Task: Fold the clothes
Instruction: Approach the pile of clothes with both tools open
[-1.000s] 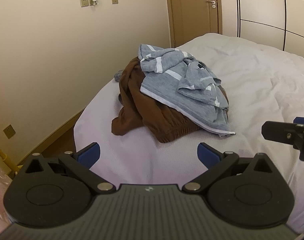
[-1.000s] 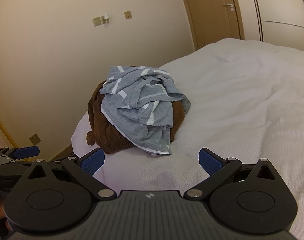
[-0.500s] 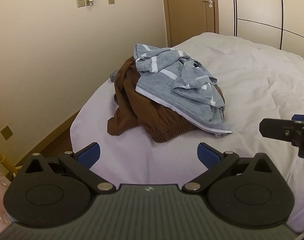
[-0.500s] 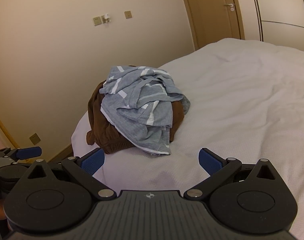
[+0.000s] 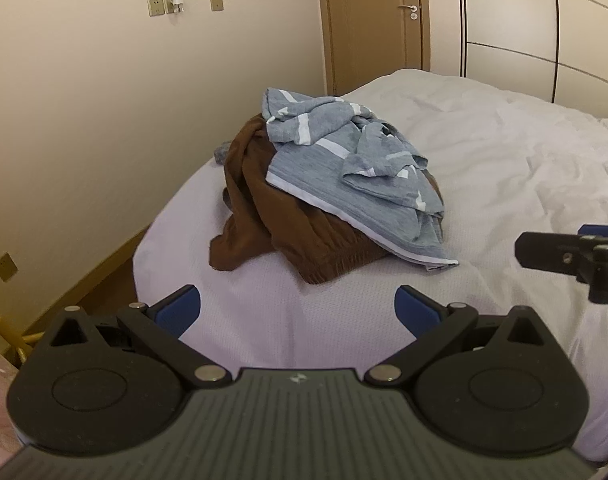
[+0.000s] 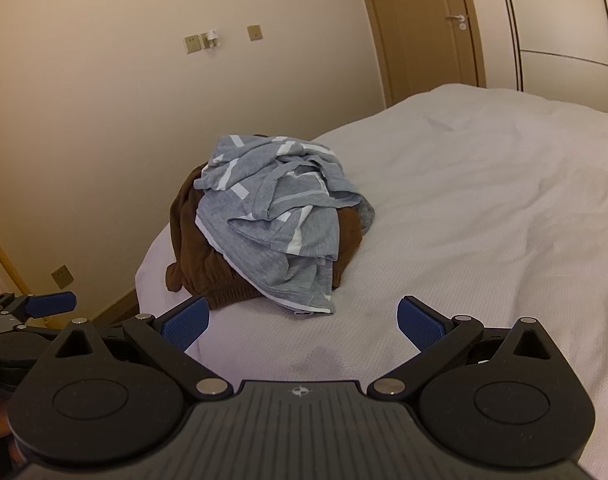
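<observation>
A crumpled grey garment with white stripes (image 5: 344, 168) (image 6: 276, 220) lies on top of a bunched brown garment (image 5: 280, 216) (image 6: 208, 272) near the left corner of a white bed (image 5: 504, 168) (image 6: 484, 208). My left gripper (image 5: 298, 306) hovers open over the bed's near edge, short of the pile, nothing between its blue pads. My right gripper (image 6: 302, 320) is open too, a little in front of the grey garment's hem. One finger of the right gripper (image 5: 568, 256) shows at the right edge of the left wrist view; the left gripper (image 6: 28, 308) shows at the far left of the right wrist view.
A beige wall (image 5: 84, 100) with sockets and switches runs close along the bed's left side, with a strip of wooden floor (image 5: 92, 284) between. A brown door (image 5: 376, 20) and panelled wardrobe (image 5: 524, 28) stand behind the bed. The white bedding spreads wide to the right of the pile.
The left gripper has drifted slightly, so the pile sits a little left and higher in its view. The right gripper has barely moved. Both stay open.
</observation>
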The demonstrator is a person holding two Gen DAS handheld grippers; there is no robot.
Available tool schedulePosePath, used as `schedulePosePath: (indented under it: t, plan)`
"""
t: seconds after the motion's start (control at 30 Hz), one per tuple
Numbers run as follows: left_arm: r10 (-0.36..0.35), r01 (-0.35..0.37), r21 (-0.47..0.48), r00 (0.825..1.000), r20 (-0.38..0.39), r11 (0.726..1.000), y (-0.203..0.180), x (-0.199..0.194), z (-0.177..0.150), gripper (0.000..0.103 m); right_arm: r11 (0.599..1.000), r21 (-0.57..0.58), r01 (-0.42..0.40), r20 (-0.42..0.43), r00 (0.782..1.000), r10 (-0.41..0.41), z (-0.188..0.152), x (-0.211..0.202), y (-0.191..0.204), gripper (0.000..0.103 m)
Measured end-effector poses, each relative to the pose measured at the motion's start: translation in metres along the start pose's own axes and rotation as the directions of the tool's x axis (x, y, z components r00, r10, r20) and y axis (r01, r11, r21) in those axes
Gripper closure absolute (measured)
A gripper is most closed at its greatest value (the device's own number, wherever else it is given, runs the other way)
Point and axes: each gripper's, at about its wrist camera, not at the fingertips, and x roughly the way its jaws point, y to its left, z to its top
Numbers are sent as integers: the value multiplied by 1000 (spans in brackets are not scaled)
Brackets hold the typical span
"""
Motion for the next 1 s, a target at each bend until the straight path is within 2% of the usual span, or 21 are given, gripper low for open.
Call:
schedulePosePath:
  t: [0.1,1.0]
  plan:
    - [-18,18,-17,1000,-6,1000,1,1,-2,1,1000,1,2,-5,1000,-2,-1,1,0,0]
    - [-29,28,-13,999,-17,1000,-4,6,-8,1,1000,21,18,-24,1000,-18,-8,3,-11,0]
